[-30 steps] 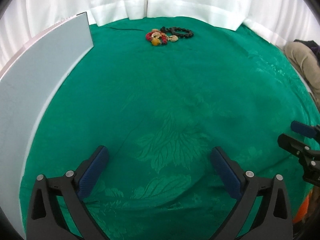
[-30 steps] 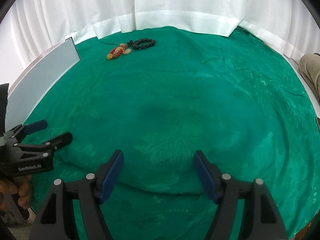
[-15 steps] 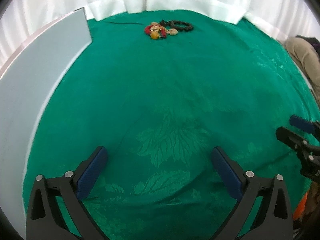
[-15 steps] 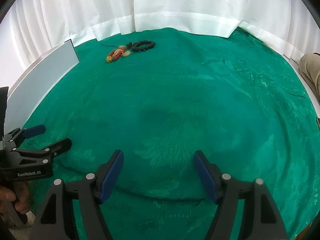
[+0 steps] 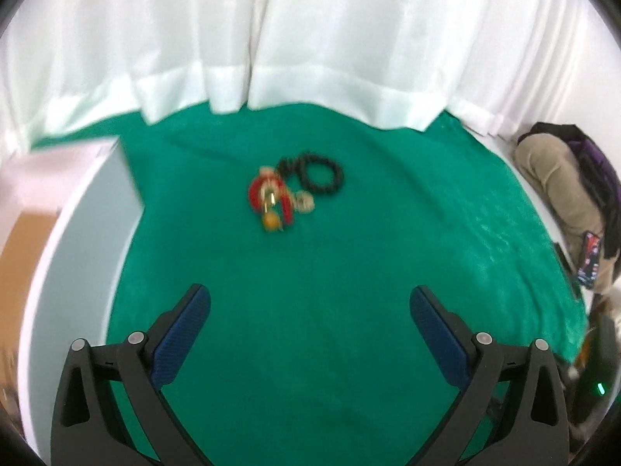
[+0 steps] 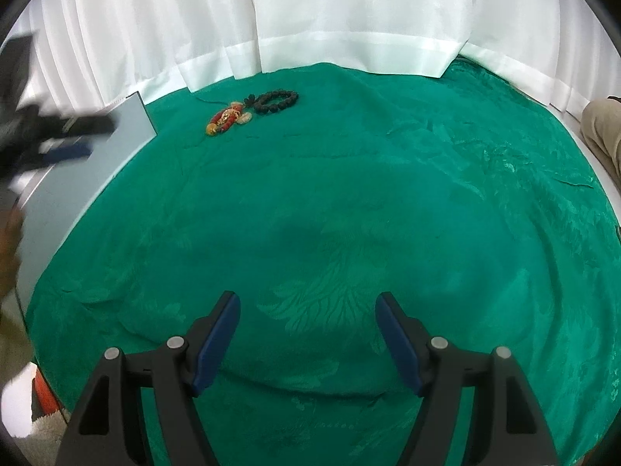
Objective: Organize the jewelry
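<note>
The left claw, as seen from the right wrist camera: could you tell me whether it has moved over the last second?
Yes. The left claw has risen and gone forward, from beside the grey panel's near end to in front of its far part.

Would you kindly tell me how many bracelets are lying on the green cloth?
2: a black beaded bracelet near the curtain, and a red beaded bracelet touching its left side, tangled with gold pieces that may hide more.

No text, label, brand, number or sign can be read in either view; the patterned card-like thing [image 5: 589, 258] at the far right of the left wrist view is too blurred to make out.
</note>
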`<act>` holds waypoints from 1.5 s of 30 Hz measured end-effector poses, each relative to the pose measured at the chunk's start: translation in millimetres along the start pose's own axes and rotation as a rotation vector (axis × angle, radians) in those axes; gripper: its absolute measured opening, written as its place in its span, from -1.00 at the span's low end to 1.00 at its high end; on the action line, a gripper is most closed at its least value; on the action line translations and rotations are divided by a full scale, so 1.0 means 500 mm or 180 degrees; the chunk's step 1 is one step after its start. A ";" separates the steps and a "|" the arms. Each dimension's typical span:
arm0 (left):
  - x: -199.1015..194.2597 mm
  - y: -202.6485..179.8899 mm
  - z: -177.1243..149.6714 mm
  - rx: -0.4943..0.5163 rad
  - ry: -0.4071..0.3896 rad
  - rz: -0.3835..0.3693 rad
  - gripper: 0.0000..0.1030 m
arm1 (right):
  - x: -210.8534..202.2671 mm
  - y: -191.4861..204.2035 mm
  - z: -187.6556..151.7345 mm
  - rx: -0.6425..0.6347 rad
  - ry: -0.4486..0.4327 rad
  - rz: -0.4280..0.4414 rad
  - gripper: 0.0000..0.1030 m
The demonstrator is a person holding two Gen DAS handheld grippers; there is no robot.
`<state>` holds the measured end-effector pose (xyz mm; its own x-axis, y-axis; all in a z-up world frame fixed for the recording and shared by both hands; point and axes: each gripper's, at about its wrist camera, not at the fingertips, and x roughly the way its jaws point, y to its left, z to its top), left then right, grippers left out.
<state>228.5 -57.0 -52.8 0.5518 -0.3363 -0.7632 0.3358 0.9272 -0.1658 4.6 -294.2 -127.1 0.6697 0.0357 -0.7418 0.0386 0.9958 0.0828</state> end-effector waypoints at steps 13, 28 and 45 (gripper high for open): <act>0.292 0.055 0.140 -0.0050 0.0210 0.0172 0.33 | 0.014 -0.029 0.000 0.0121 0.0069 0.0028 0.43; 0.203 0.104 0.121 -0.0475 -0.0116 -0.0217 -0.68 | 0.022 -0.034 0.006 0.0131 0.0076 0.0060 0.43; -0.042 0.048 -0.082 -0.0784 0.0348 -0.1147 -0.68 | -0.027 0.011 -0.016 -0.0002 -0.0003 0.0075 0.43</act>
<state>193.7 -21.1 -66.5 0.3447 -0.6378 -0.6887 0.2926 0.7702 -0.5668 -10.1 -288.7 -121.7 0.6711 0.0590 -0.7390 0.0224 0.9948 0.0998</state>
